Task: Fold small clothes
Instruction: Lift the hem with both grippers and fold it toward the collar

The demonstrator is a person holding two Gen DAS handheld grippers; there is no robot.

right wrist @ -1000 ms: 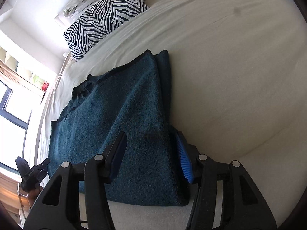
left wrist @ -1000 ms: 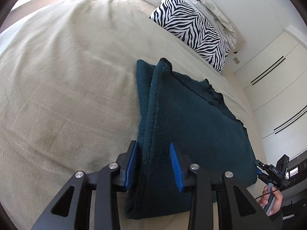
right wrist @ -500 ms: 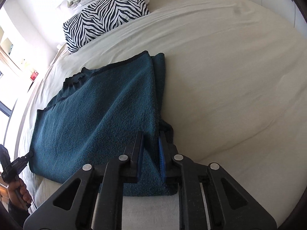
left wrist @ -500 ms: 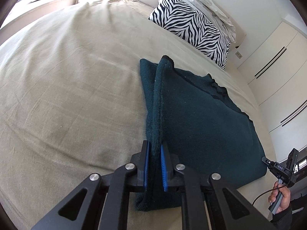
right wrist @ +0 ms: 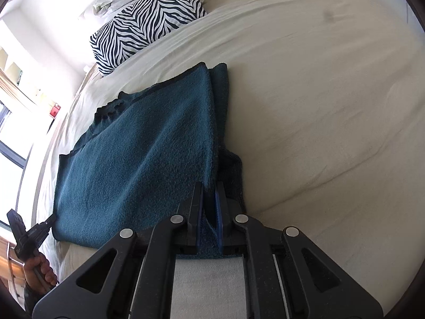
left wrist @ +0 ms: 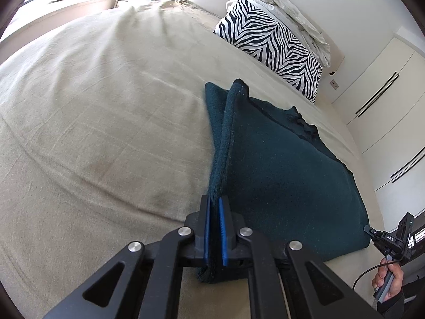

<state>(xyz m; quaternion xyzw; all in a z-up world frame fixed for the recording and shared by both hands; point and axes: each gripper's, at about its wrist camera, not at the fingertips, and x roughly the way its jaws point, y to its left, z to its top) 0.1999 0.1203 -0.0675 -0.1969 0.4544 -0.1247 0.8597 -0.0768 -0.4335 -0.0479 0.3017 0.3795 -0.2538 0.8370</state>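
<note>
Dark teal knit garment (left wrist: 287, 175) lies on the beige bed (left wrist: 106, 122), folded flat, below the zebra pillow (left wrist: 273, 50). Left tool (left wrist: 214, 232) clamped on the garment's left folded edge at the corner farthest from the pillow, blue pads pinching the fabric, which ridges up between them. Right tool (right wrist: 209, 214) clamped on the opposite near corner, right edge of the garment (right wrist: 138, 159), cloth pinched between its pads. In the right wrist view a strip of the layer underneath shows beside the top layer's edge. Rumpled white bedding (left wrist: 292, 16) sits behind the pillow. White wardrobe doors (left wrist: 390, 111) stand beyond the pillow end of the bed.
</note>
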